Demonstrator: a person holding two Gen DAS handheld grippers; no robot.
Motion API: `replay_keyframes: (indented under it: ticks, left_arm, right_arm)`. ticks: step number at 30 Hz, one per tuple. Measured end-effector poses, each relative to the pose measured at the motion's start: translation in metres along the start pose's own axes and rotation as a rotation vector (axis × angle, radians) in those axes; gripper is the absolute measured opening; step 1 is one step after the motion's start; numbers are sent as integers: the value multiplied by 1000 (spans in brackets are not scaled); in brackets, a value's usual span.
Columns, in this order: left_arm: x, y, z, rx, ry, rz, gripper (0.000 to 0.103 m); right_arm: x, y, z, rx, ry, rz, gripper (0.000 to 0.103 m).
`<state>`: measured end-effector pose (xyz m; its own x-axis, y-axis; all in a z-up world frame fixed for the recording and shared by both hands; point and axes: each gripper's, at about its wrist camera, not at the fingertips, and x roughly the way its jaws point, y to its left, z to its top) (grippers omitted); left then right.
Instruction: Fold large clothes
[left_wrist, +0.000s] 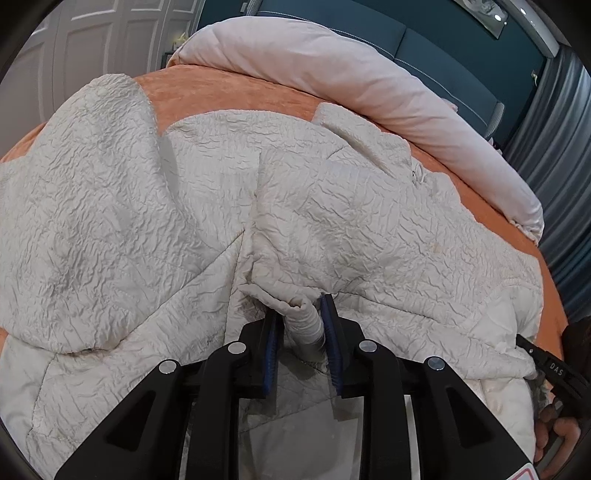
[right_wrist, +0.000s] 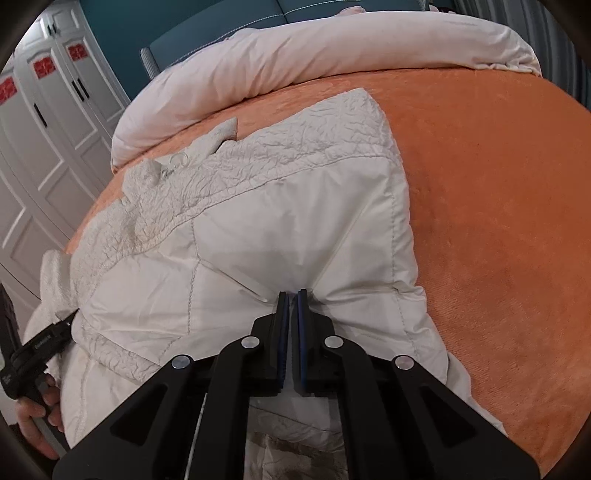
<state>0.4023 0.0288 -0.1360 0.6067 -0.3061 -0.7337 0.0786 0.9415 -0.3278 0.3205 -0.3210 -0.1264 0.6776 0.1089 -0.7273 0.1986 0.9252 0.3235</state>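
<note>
A large cream quilted jacket (left_wrist: 155, 229) lies spread on an orange bedspread (left_wrist: 229, 96). Its crinkled outer side faces up, with smooth lining showing near me. My left gripper (left_wrist: 301, 306) is shut on a bunched fold of the jacket's near edge. In the right wrist view the same jacket (right_wrist: 295, 221) shows its smooth lining folded over. My right gripper (right_wrist: 292, 297) is shut on the lining's near edge. The right gripper also shows at the left wrist view's right edge (left_wrist: 546, 365), and the left gripper at the right wrist view's left edge (right_wrist: 44, 343).
A rolled pale pink duvet (left_wrist: 351, 74) lies along the far side of the bed (right_wrist: 498, 221). A teal headboard (left_wrist: 424, 44) stands behind it. White wardrobe doors (right_wrist: 40, 122) stand to the left. Grey curtains (left_wrist: 554, 129) hang at the right.
</note>
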Motion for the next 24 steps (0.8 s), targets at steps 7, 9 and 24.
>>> replay_keyframes:
  ticks: [7,9,24]
  left_arm:
    - [-93,49,6,-131,-70,3,71]
    - [-128,84,9,-162,-124,40,75]
    - [-189,372,3,-748,-204,301,66]
  right_arm:
    - [-54,62,-12,-222,-39,-171,9]
    - [-70,88,-24,-265,-41,-134,9]
    - [-53,173,-133,-402,5,-3,38]
